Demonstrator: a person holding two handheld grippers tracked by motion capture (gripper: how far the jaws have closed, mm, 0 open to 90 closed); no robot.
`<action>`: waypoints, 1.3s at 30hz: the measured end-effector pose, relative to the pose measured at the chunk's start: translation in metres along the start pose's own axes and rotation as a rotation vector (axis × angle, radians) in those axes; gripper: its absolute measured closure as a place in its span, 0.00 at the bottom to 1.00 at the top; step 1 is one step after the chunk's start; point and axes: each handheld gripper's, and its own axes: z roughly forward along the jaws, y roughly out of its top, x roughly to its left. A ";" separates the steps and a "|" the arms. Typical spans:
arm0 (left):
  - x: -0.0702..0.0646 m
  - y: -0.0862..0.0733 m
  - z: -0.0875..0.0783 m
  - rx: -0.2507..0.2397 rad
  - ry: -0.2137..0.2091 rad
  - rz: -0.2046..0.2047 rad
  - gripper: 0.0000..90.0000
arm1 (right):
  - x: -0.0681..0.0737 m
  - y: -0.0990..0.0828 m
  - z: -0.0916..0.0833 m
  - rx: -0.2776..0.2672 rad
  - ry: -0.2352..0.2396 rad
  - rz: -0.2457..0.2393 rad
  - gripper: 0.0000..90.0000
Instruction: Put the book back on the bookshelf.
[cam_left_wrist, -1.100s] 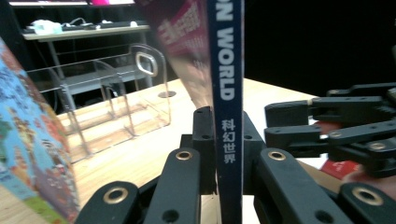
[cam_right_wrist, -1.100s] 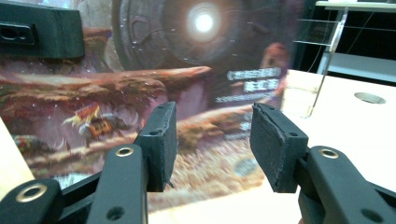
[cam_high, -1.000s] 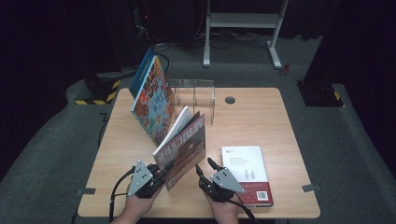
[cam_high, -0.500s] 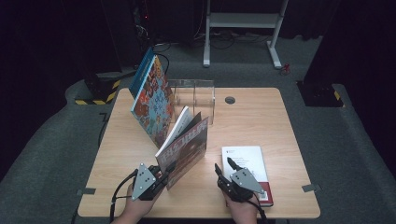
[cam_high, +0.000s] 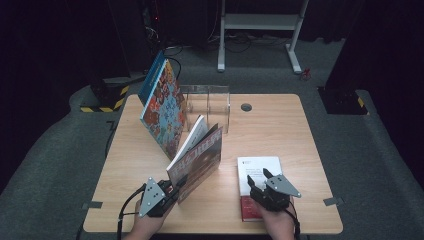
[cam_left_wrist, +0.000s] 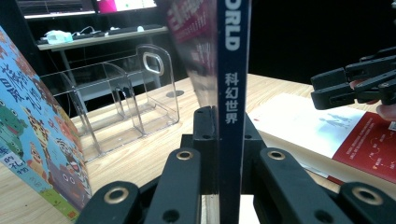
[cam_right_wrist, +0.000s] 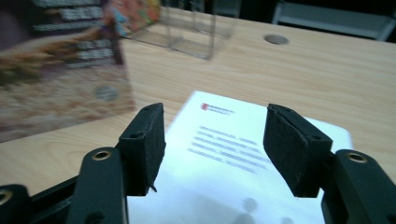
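Note:
A magazine (cam_high: 197, 155) with a dark blue spine (cam_left_wrist: 232, 93) stands tilted on its lower edge near the table's front. My left gripper (cam_high: 174, 191) is shut on the bottom of that spine, which runs up between its jaws (cam_left_wrist: 224, 135). A white and red book (cam_high: 257, 167) lies flat at the front right. My right gripper (cam_high: 259, 181) hovers over its near end, open; its jaws have just been opening and nothing is between them (cam_right_wrist: 215, 140), only the book's white cover (cam_right_wrist: 224, 158) below.
A large colourful picture book (cam_high: 164, 107) leans against a clear acrylic file holder (cam_high: 207, 102) at the back of the wooden table (cam_high: 280, 130). A round cable hole (cam_high: 246, 106) sits behind. The right gripper (cam_left_wrist: 355, 86) shows beyond the flat book (cam_left_wrist: 327, 130).
My right gripper has moved to the right, away from the magazine and over the white and red book, and its jaws stand wider. The left gripper and magazine have barely moved.

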 end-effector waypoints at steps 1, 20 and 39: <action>0.000 0.000 0.000 -0.001 0.000 -0.001 0.92 | -0.001 0.000 0.001 0.014 -0.021 0.011 0.43; -0.004 0.006 0.005 0.011 0.000 -0.049 0.93 | -0.019 -0.005 -0.002 0.025 -0.022 -0.009 0.55; 0.001 0.020 0.014 0.007 0.009 -0.093 0.93 | -0.023 -0.004 0.003 0.081 -0.004 -0.005 0.46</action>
